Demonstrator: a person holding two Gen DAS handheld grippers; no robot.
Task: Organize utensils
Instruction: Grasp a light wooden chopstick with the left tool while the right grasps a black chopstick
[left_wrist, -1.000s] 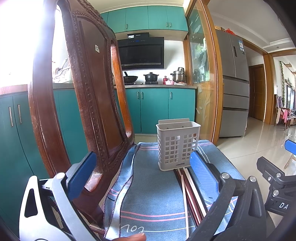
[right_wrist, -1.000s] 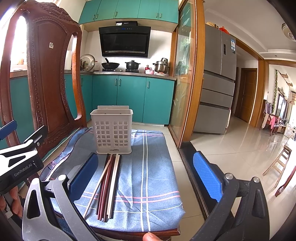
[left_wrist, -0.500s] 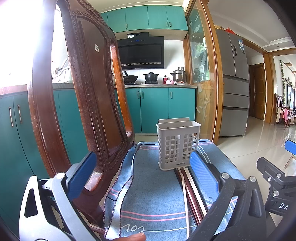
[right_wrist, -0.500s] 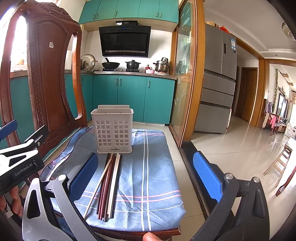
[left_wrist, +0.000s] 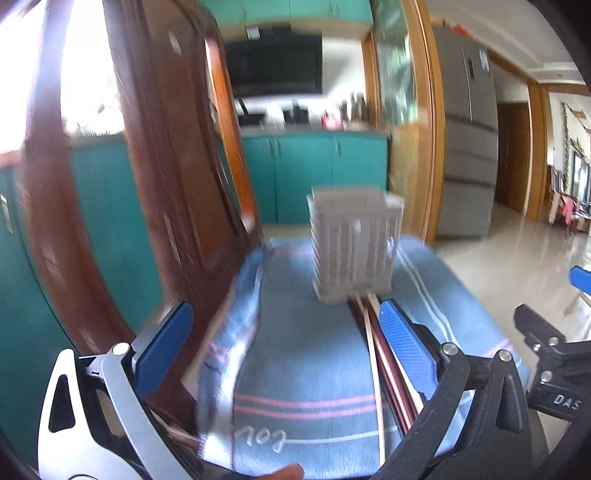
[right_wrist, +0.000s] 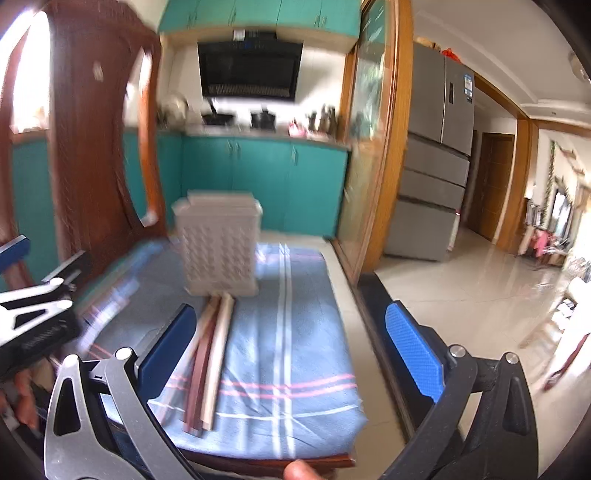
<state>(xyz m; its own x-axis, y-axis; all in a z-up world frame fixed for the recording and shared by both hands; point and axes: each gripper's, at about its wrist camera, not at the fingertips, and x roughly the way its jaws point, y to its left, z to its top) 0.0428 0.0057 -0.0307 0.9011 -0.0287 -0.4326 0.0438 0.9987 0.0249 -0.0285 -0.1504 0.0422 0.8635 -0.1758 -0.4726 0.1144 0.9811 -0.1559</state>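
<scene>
White letters reading "DAS" are seen on the black body of the right gripper (left_wrist: 561, 373), at the lower right of the left wrist view. White stitched marks resembling "102" upside down are seen on the blue striped cloth (left_wrist: 314, 354), near the bottom centre. Labels on the refrigerator door (right_wrist: 443, 110) and the left gripper (right_wrist: 37, 332) are too blurred to be read.

White lattice basket (right_wrist: 219, 247); blue cloth (right_wrist: 295, 354), pink-white stripes; brown and cream chopsticks (right_wrist: 208, 365); teal cabinets (right_wrist: 266, 184).
</scene>
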